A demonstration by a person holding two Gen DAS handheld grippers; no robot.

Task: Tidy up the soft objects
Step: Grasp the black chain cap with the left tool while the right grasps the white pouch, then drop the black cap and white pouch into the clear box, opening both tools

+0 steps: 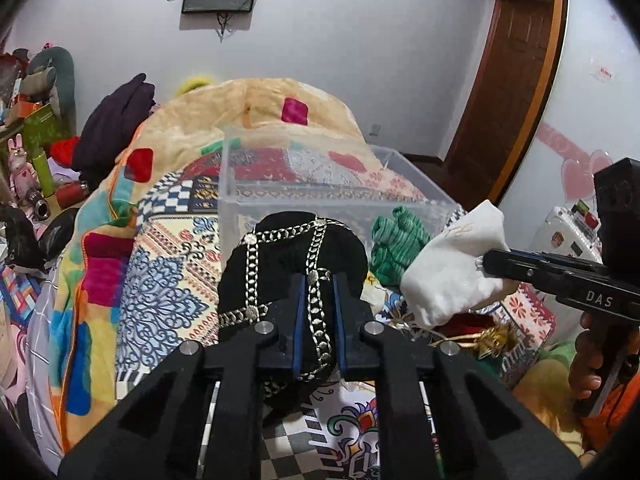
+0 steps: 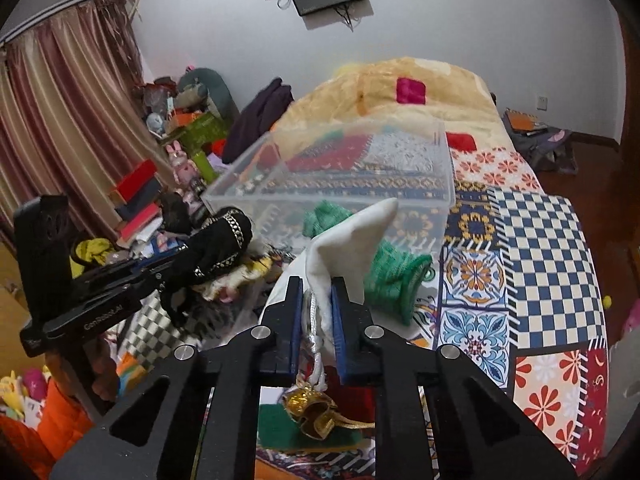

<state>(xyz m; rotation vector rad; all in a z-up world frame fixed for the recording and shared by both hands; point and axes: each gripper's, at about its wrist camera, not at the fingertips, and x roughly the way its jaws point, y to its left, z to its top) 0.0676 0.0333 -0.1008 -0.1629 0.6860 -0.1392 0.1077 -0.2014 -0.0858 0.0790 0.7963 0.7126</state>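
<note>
Jaws, left gripper (image 1: 316,300): clamped on a black pouch (image 1: 288,264) trimmed with silver chain braid; the pinch takes only a narrow fold at its near end, the bulk bulging forward toward 12 o'clock.

Jaws, right gripper (image 2: 316,300): clamped on a white drawstring pouch (image 2: 344,248), gripped at the gathered neck beside its cord; a gold ornament (image 2: 316,412) dangles from the cord below the jaws, toward 6 o'clock.

Green knitted item (image 2: 388,276): lies on the bed just beyond the white drawstring pouch, at about 1 o'clock in the right wrist view, near the front wall of the bin.

Clear plastic bin (image 2: 448,160): stands on the patterned bedspread (image 2: 536,248) at 12 o'clock from both grippers, seemingly empty. Both pouches are held short of its front wall.

Risks, judged:
- Black pouch: the grip on a thin fold may slip under the hanging weight and drop it short of the clear plastic bin.
- White drawstring pouch: cord and gold ornament may catch on the rim or stick between the jaws at release.
- Both grippers converge on one opening; collision is possible if they enter together.
- The light clear plastic bin may slide on the soft bedspread if nudged.
</note>
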